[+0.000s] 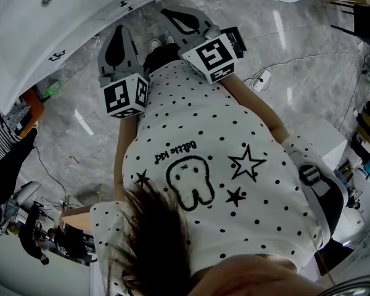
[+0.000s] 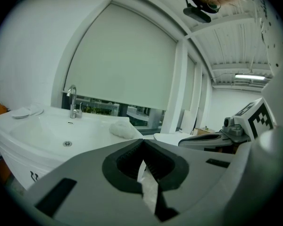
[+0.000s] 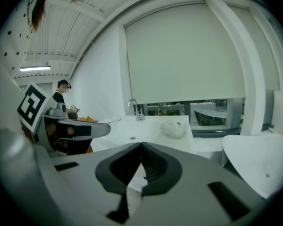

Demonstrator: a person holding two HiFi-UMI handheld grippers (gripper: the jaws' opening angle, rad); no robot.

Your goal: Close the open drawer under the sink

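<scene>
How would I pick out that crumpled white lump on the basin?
Find the white sink below the window blind. On its rim, right of the chrome tap, lies the crumpled white cloth: the only soft, lumpy thing on that smooth surface.

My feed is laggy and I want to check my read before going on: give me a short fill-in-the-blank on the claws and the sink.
1. The left claw and the right claw are both ___, with nothing gripped.
2. In the head view, the sink lies at the upper ___ of the picture.
3. In the left gripper view, the drain sits just below the ___.

Missing words: shut; left; faucet
</scene>
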